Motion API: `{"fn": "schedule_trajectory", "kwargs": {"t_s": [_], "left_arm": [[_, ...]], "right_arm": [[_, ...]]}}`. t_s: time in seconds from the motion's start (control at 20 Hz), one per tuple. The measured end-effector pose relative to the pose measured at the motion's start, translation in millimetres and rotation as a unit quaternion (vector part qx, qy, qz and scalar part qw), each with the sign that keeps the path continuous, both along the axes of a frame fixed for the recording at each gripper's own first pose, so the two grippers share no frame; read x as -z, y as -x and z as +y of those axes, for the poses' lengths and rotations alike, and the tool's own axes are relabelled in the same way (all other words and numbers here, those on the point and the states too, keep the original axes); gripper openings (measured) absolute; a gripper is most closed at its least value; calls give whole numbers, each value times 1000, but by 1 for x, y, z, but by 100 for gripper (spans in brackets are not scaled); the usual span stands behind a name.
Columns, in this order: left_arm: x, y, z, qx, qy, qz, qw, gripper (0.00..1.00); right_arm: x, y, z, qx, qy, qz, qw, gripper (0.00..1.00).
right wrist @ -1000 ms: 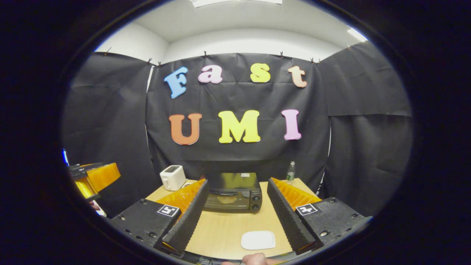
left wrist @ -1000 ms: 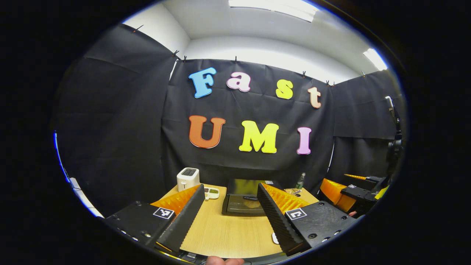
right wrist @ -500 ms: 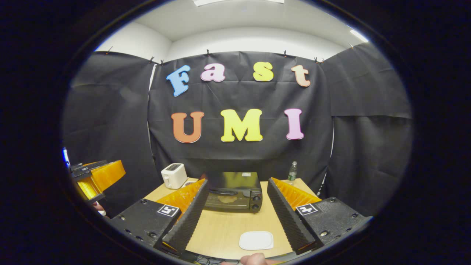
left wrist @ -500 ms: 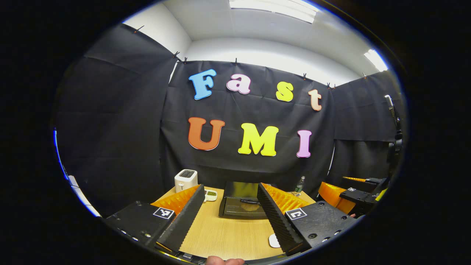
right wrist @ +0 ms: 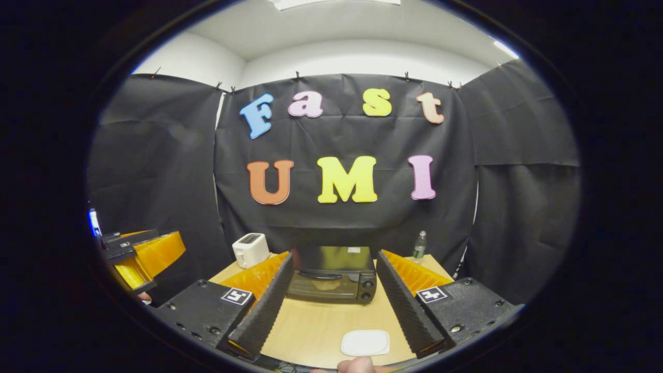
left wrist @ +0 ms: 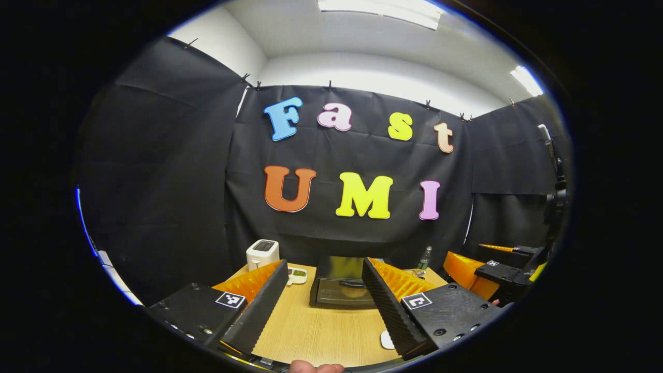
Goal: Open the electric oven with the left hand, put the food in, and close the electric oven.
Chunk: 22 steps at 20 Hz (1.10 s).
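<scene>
In the left gripper view, the left hand-held gripper (left wrist: 323, 305) hung with its fingers spread apart and nothing between them. The electric oven (left wrist: 339, 285) stood shut at the far side of the desk (left wrist: 321, 331), straight ahead, its handle (left wrist: 351, 283) lying crosswise.

In the right gripper view, the right hand-held gripper (right wrist: 331, 305) was likewise spread apart and empty, the oven straight ahead of it. A white plate (right wrist: 364, 342) lay well in front of the oven. Neither looked clearly nearer.

A light wooden table (right wrist: 321, 324) carries a black electric oven (right wrist: 332, 274) at its centre, door closed. A white toaster (right wrist: 250, 249) stands at ten o'clock from it, a clear bottle (right wrist: 419, 245) at two o'clock, and a white plate (right wrist: 365, 342) lies at six o'clock, near the front edge.
</scene>
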<state>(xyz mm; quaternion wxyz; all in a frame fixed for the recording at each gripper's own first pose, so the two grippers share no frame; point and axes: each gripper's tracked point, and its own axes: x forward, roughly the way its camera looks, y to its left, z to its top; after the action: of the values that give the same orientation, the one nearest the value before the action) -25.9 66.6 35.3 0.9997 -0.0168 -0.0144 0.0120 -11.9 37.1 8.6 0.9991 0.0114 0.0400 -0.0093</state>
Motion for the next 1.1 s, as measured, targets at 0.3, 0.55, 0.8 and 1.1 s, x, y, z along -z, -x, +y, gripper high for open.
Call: {"fn": "schedule_trajectory", "kwargs": {"t_s": [0.3, 0.55, 0.8, 1.1], "left_arm": [[-2, -5, -3, 1, -6, 2, 1000, 94], [-2, -8, -4, -1, -8, 4, 1000, 94], [-1, -9, -5, -4, -12, 5, 1000, 94], [-2, -8, -7, -7, -12, 3, 1000, 94]], "right_arm": [[-1, -7, -4, 2, -5, -1, 1000, 96], [0, -11, -5, 1, -11, 0, 1000, 96], [2, -14, -8, 0, -14, -1, 1000, 96], [0, -14, -11, -2, -16, -5, 1000, 96]]}}
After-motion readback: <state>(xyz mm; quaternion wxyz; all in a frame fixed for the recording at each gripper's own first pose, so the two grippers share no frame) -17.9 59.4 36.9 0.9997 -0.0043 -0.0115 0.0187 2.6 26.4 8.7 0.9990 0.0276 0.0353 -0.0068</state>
